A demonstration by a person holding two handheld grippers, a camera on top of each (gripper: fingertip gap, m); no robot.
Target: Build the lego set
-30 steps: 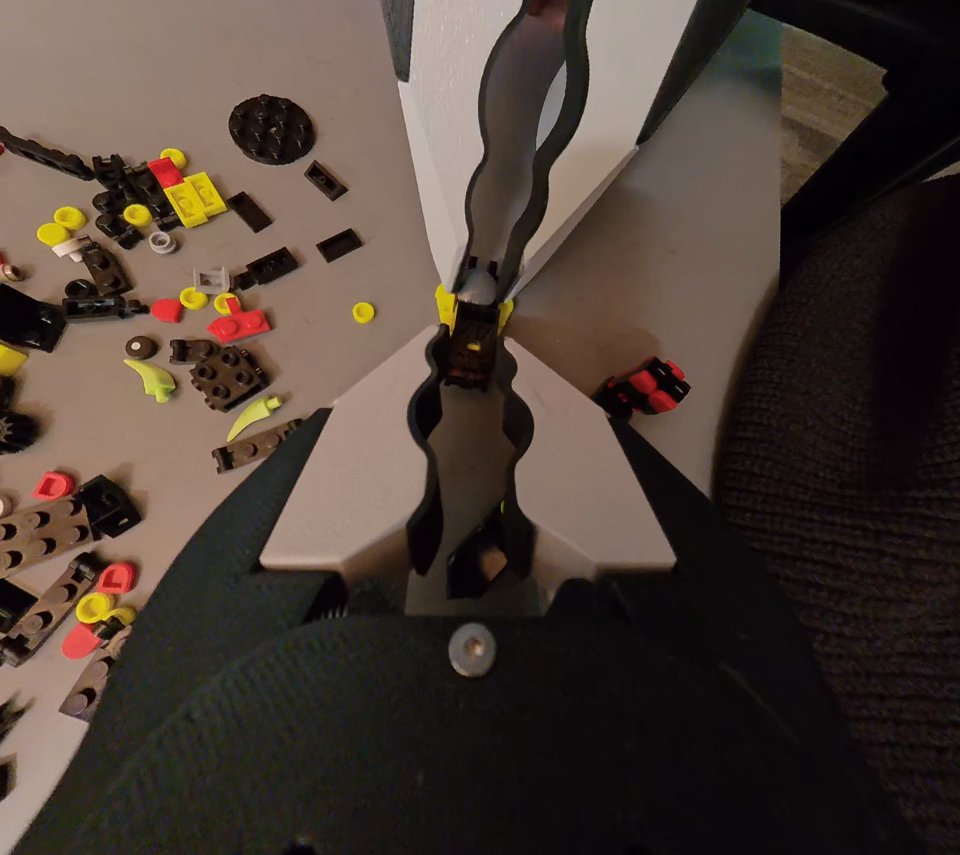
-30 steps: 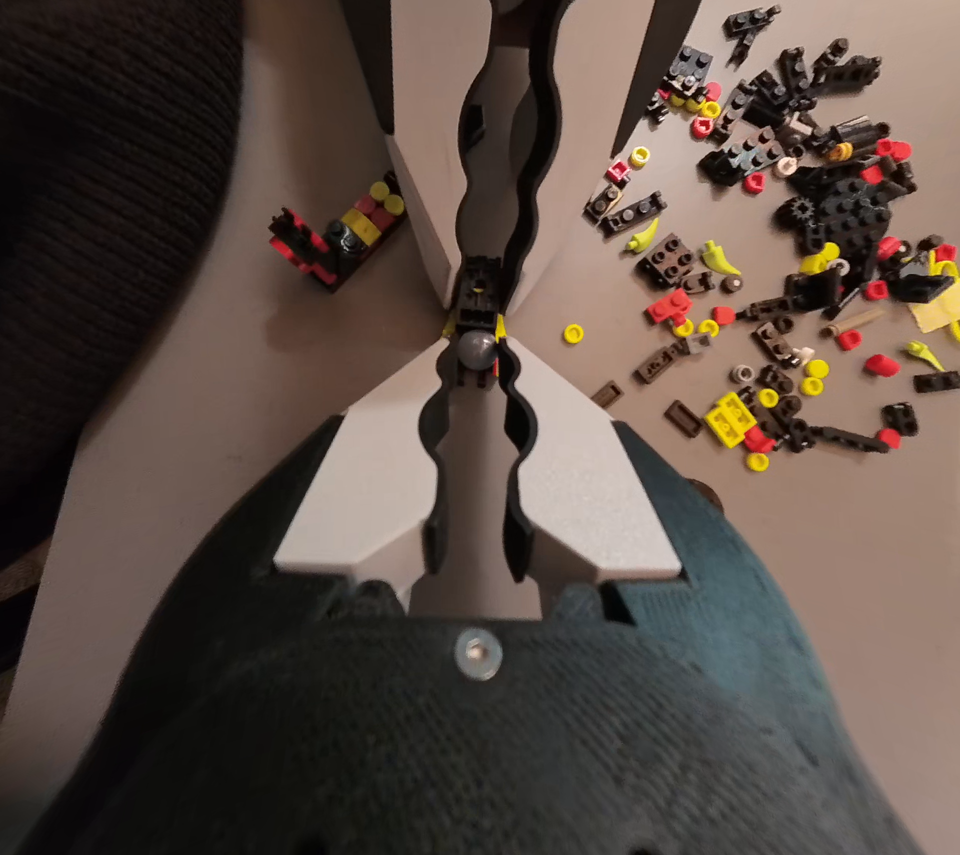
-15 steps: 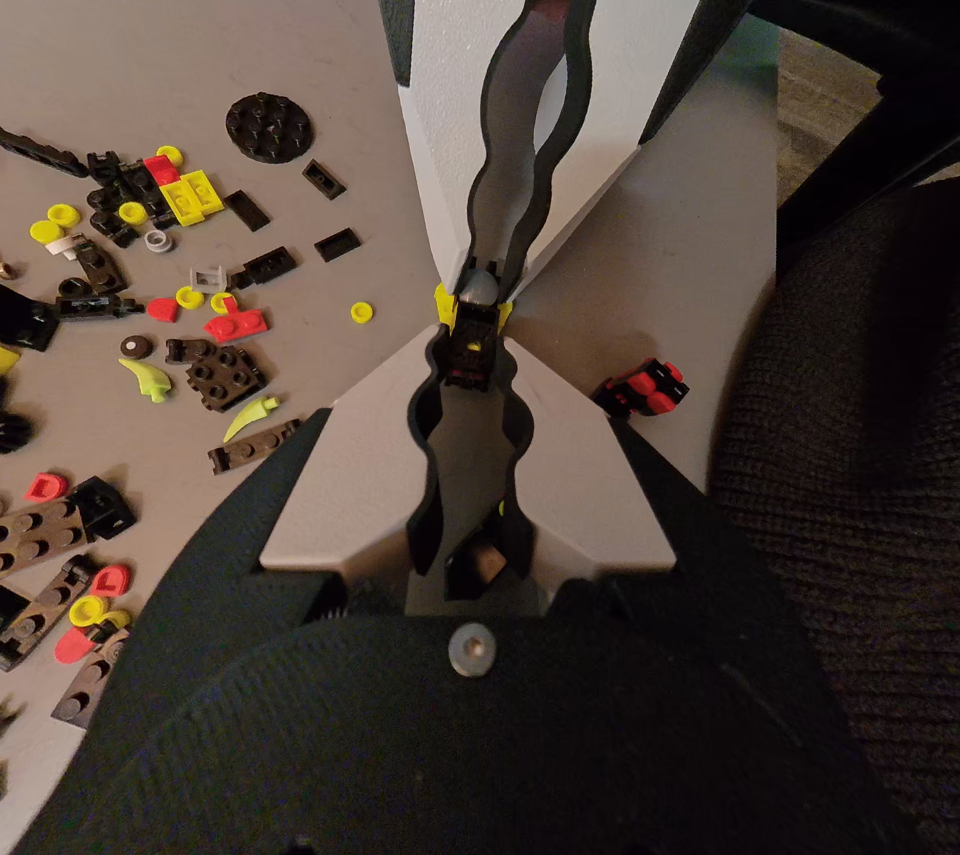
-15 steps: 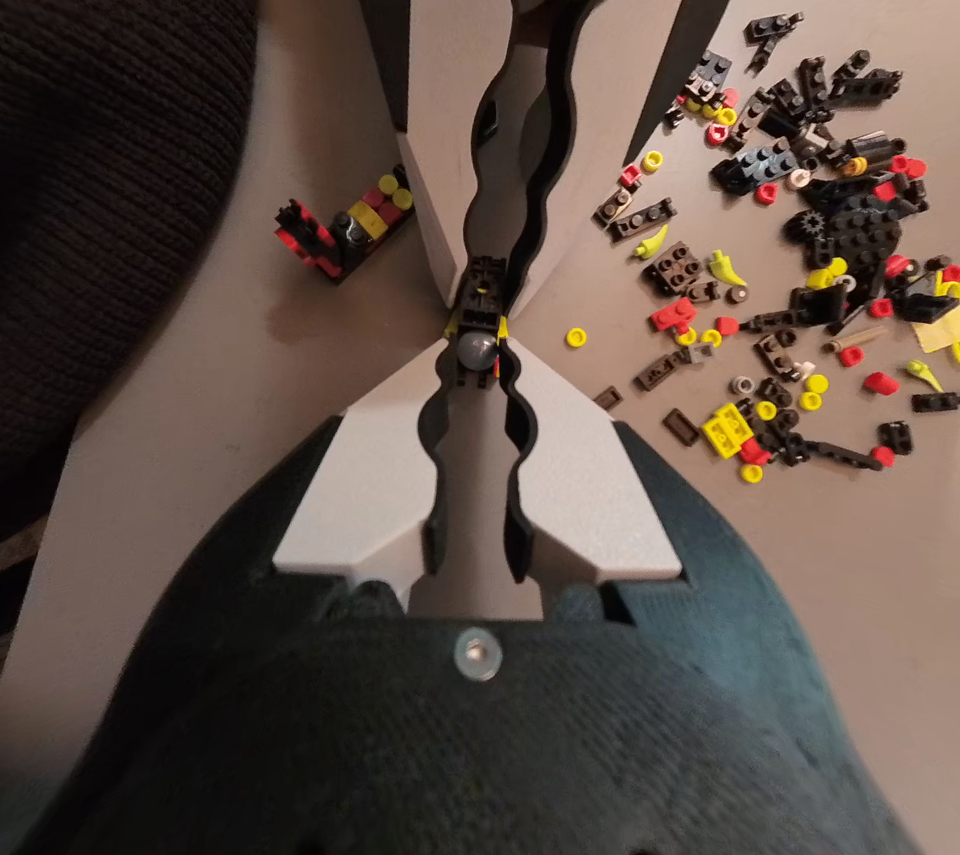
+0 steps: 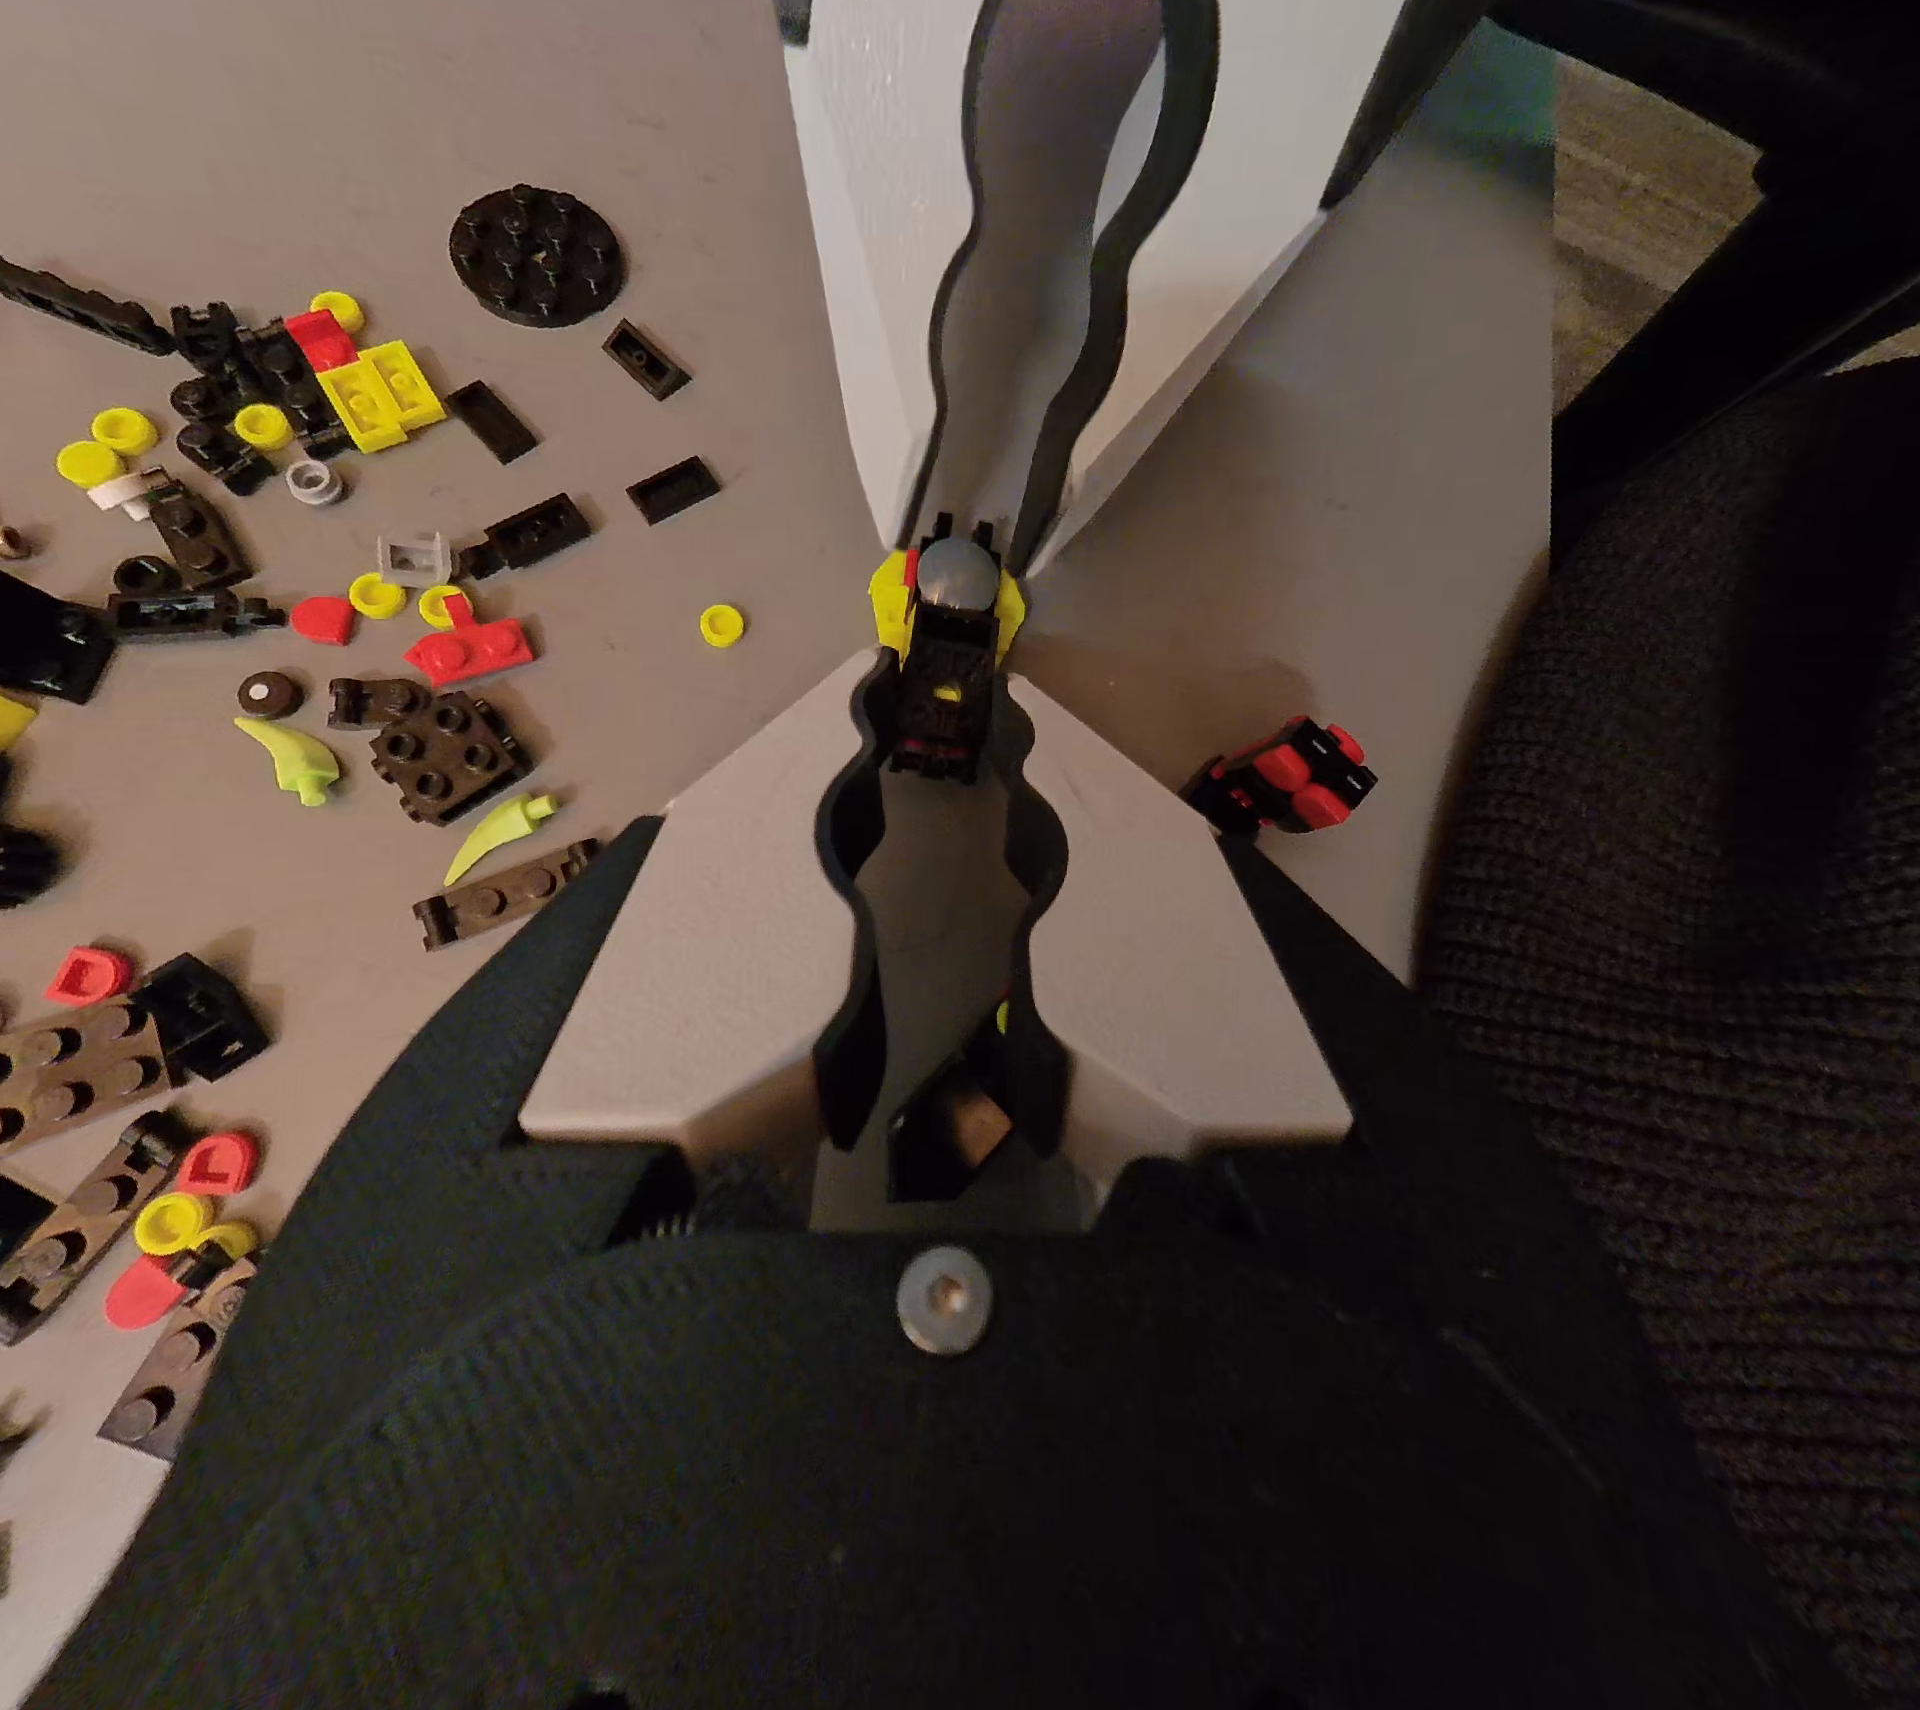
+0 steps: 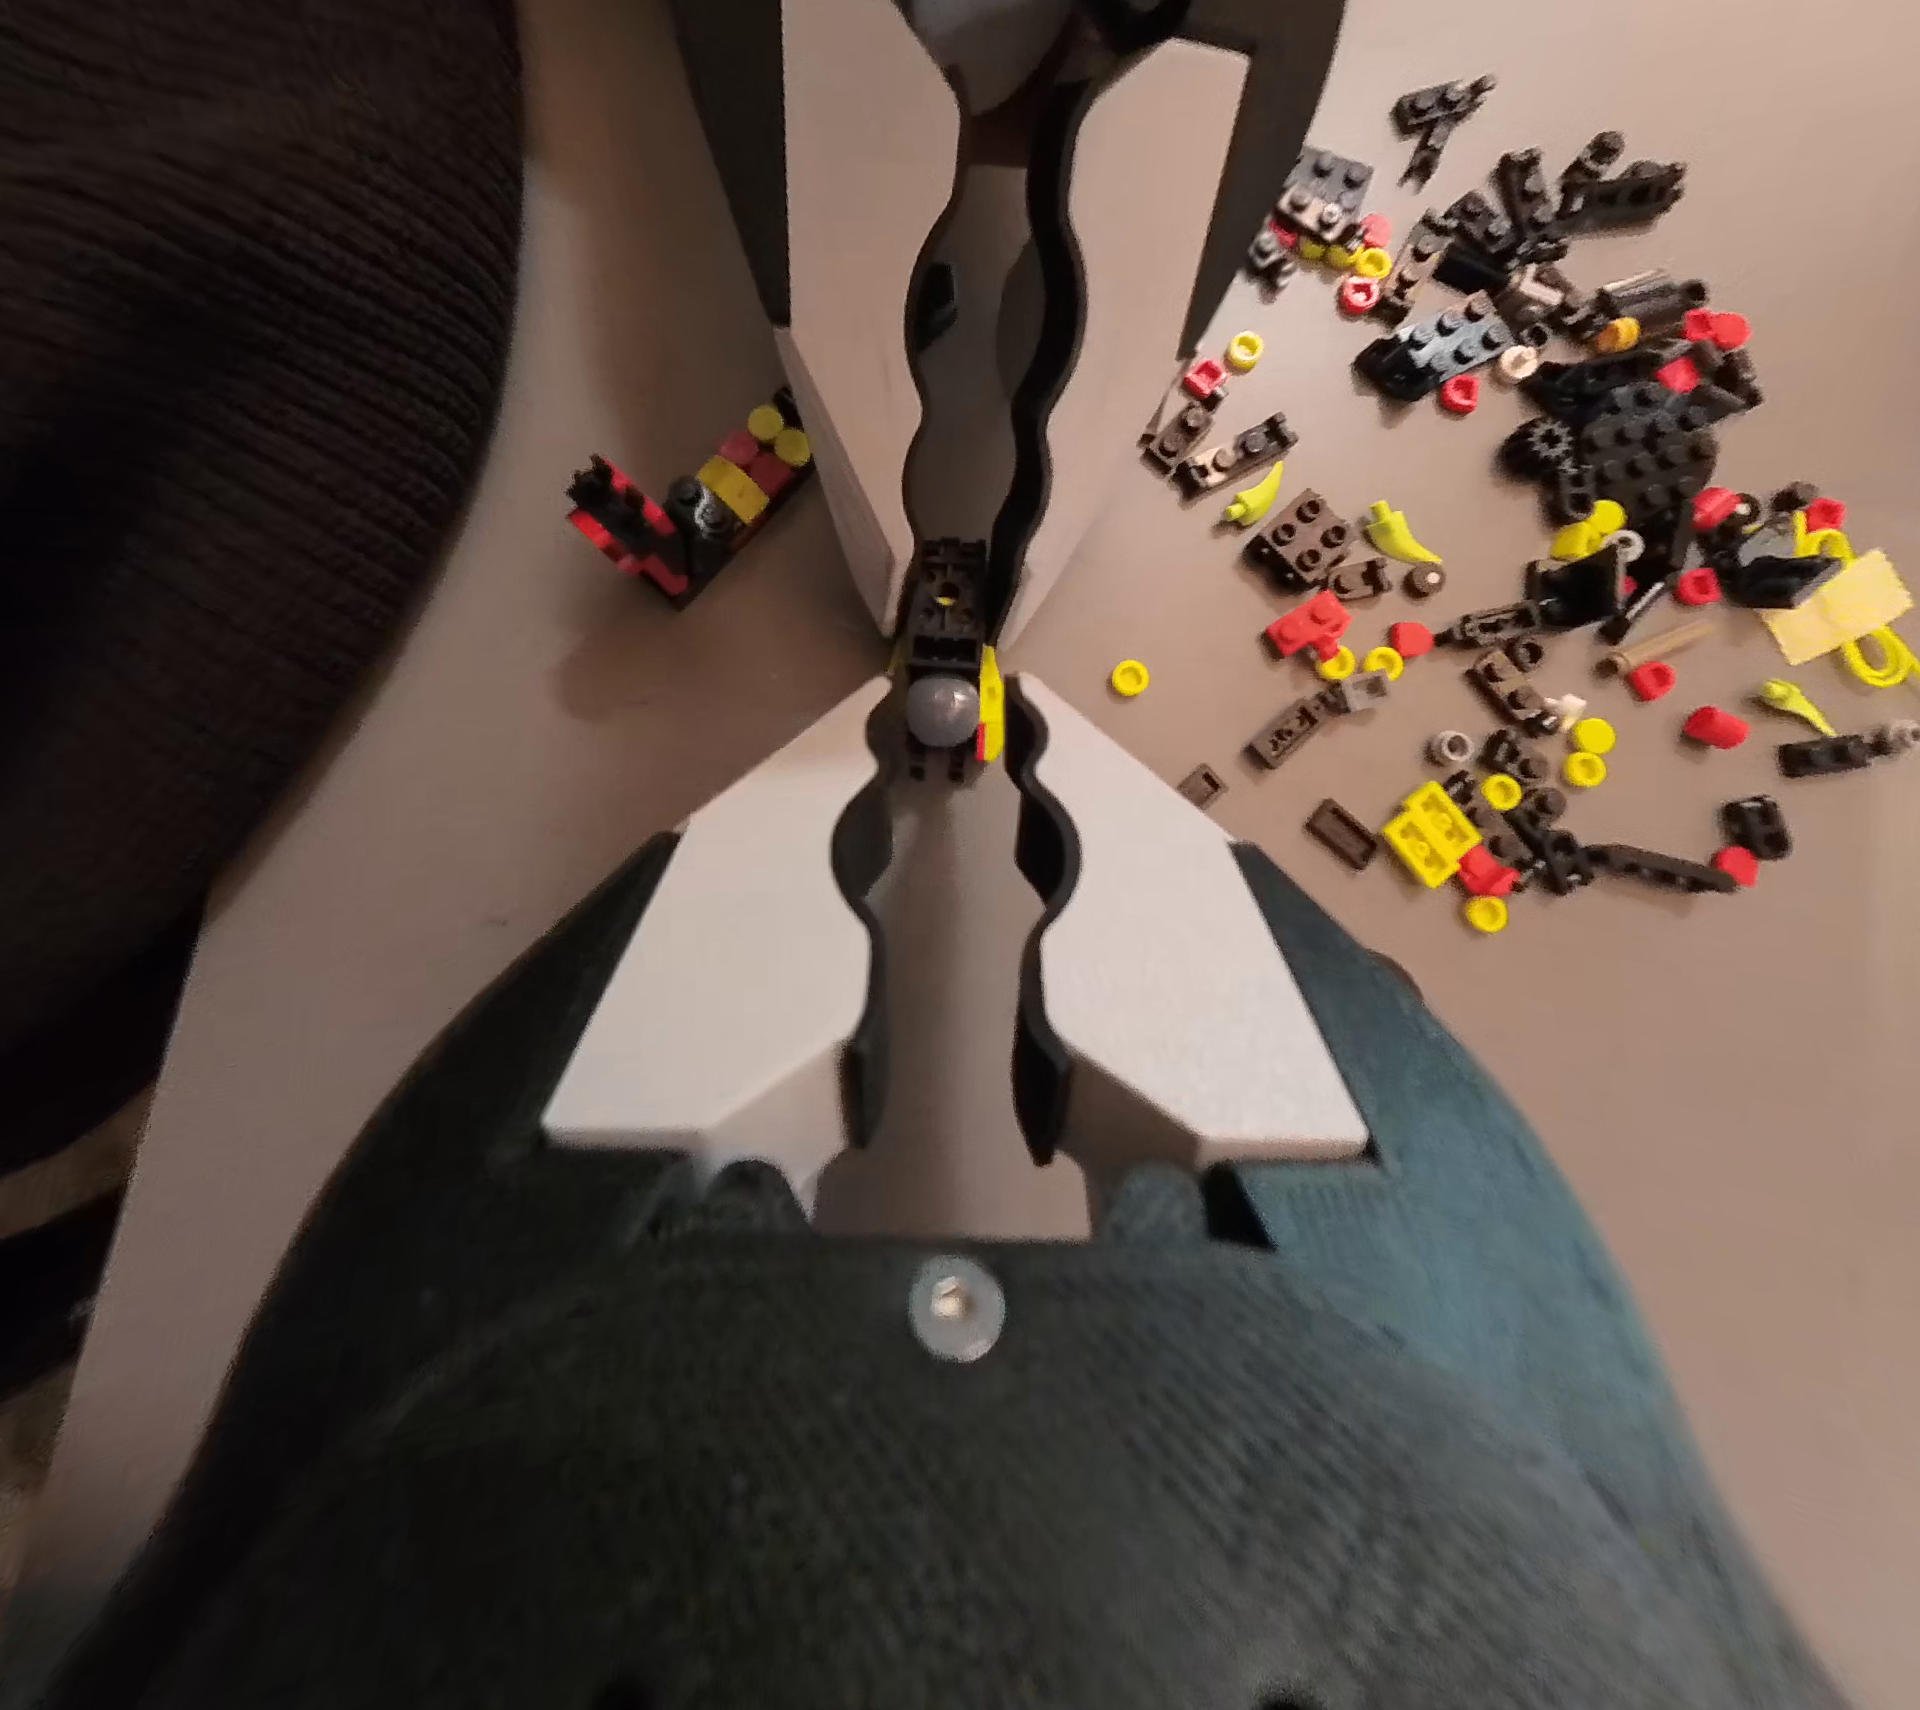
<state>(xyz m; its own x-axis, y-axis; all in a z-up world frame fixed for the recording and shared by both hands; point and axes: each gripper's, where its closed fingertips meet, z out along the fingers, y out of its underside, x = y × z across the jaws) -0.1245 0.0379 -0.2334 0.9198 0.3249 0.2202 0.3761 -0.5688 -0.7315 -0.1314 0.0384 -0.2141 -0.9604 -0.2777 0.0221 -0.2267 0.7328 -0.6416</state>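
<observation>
A small black Lego assembly [image 5: 943, 710] with yellow side pieces and a grey dome [image 6: 940, 710] hangs above the table between both grippers, which meet tip to tip. My left gripper [image 5: 935, 694] is shut on its black end. My right gripper [image 6: 945, 710] sits around the dome end with its jaws slightly parted, and a thin gap shows beside the yellow piece. In the left wrist view the right gripper [image 5: 966, 533] comes in from the top. In the right wrist view the left gripper [image 6: 951, 611] does the same.
A small red and black build [image 5: 1283, 777] lies on the table near the edge and also shows in the right wrist view [image 6: 691, 507]. Loose pieces [image 6: 1538, 538] are scattered to one side, among them a round black plate [image 5: 538, 270]. Dark knitted fabric [image 5: 1714, 933] borders the table.
The right gripper's jaws have widened a little around the dome end. The right wrist view has tilted and shows more of the left gripper's body. The left gripper keeps its hold.
</observation>
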